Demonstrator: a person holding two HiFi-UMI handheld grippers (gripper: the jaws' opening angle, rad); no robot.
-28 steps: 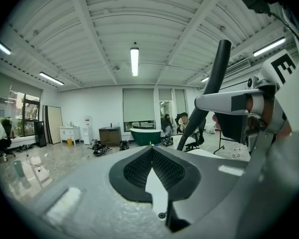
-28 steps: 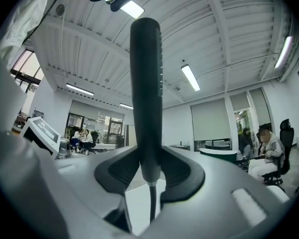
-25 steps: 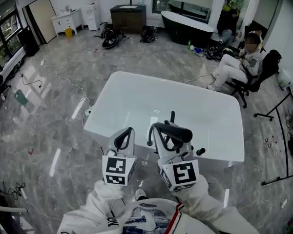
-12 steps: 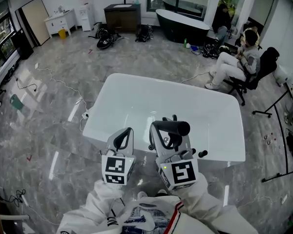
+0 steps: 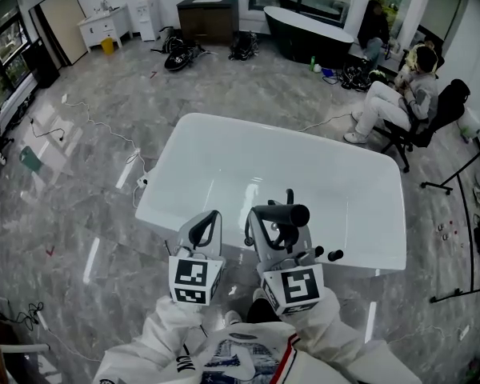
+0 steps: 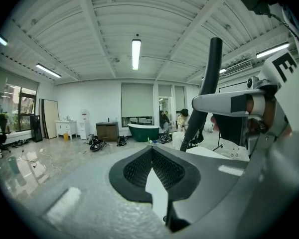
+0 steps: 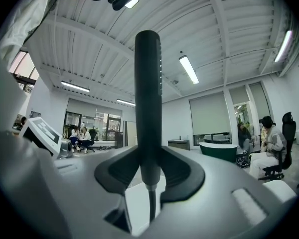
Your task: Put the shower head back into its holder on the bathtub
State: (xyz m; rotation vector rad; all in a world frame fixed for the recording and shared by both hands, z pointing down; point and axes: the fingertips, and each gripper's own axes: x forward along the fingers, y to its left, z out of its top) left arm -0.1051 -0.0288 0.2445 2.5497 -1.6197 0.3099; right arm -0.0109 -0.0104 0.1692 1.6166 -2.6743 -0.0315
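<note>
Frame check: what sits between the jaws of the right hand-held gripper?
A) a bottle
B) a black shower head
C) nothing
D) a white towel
B: in the right gripper view, the right hand-held gripper has its jaws closed on the handle of the black shower head, which stands upright between them.

I count two grippers: left gripper, right gripper. One shower head. Two bathtubs: white bathtub and dark bathtub. One person on one office chair. Two cabinets: dark cabinet, white cabinet.
</note>
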